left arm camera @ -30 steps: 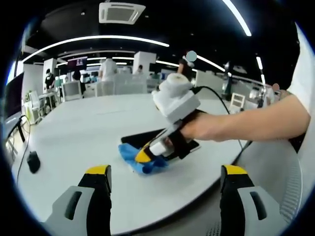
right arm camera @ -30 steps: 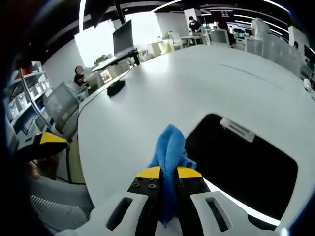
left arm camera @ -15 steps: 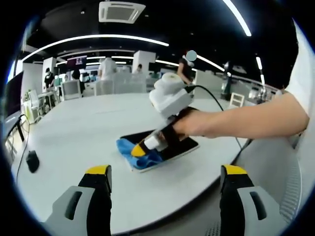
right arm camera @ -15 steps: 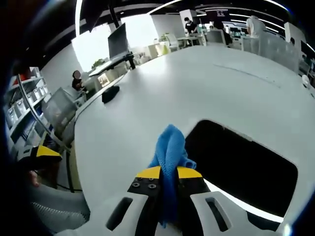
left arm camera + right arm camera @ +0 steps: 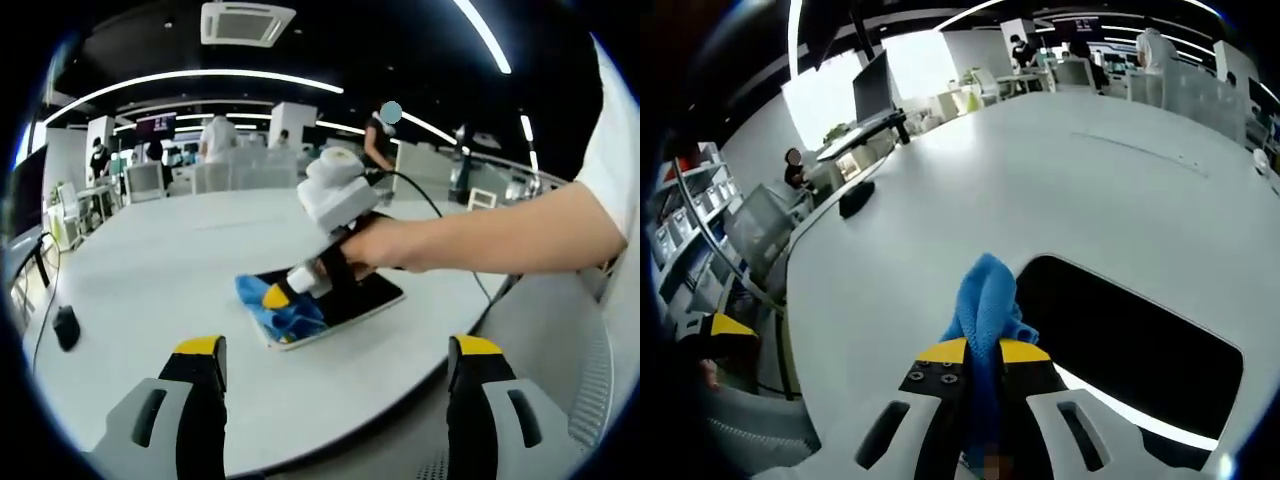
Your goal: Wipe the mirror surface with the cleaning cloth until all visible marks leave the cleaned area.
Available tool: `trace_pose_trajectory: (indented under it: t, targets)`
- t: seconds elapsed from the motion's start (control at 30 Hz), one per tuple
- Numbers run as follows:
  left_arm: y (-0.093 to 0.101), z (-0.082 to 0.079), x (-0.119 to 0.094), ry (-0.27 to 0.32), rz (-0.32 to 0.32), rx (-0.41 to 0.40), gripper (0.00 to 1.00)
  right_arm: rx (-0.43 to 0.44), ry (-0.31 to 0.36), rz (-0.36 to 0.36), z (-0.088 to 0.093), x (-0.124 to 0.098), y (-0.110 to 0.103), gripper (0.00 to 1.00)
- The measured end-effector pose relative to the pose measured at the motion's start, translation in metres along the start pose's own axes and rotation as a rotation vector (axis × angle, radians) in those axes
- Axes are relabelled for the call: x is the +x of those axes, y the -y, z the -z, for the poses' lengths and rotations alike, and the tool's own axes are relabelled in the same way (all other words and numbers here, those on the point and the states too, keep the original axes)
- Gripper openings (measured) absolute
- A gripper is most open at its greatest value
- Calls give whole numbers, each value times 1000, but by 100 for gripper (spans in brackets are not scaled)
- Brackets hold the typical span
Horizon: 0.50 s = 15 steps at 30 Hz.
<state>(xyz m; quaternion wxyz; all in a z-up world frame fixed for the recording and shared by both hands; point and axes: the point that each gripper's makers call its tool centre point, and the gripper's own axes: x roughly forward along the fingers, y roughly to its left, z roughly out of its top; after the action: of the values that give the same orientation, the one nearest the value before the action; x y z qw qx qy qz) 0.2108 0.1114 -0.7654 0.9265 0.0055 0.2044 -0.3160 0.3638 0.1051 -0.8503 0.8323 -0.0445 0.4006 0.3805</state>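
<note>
A flat dark mirror [image 5: 360, 297] lies on the white table [image 5: 180, 270]; in the right gripper view the mirror [image 5: 1130, 350] spreads out to the right. My right gripper [image 5: 982, 352] is shut on a blue cleaning cloth [image 5: 984, 305], pressing it at the mirror's left end. From the left gripper view, a person's hand holds that right gripper [image 5: 272, 297] down on the cloth [image 5: 283, 313] over the mirror's near-left corner. My left gripper [image 5: 335, 355] hangs open above the table's near edge, well short of the mirror, nothing between its fingers.
A black mouse [image 5: 66, 327] lies at the table's left edge; the mouse [image 5: 855, 197] is also far off in the right gripper view. A black cable [image 5: 455, 225] runs from the right gripper across the table. Chairs, desks and people stand in the background.
The right gripper has slid the cloth further left and away along the mirror's end. The left gripper has stayed put.
</note>
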Motion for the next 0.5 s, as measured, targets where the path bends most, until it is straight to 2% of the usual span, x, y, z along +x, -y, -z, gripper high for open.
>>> trace_pose_trajectory:
  t: [0.5]
  targets:
    - [1,0,0,-8,1,4,92,-15,-1,18,-13,9,15,5]
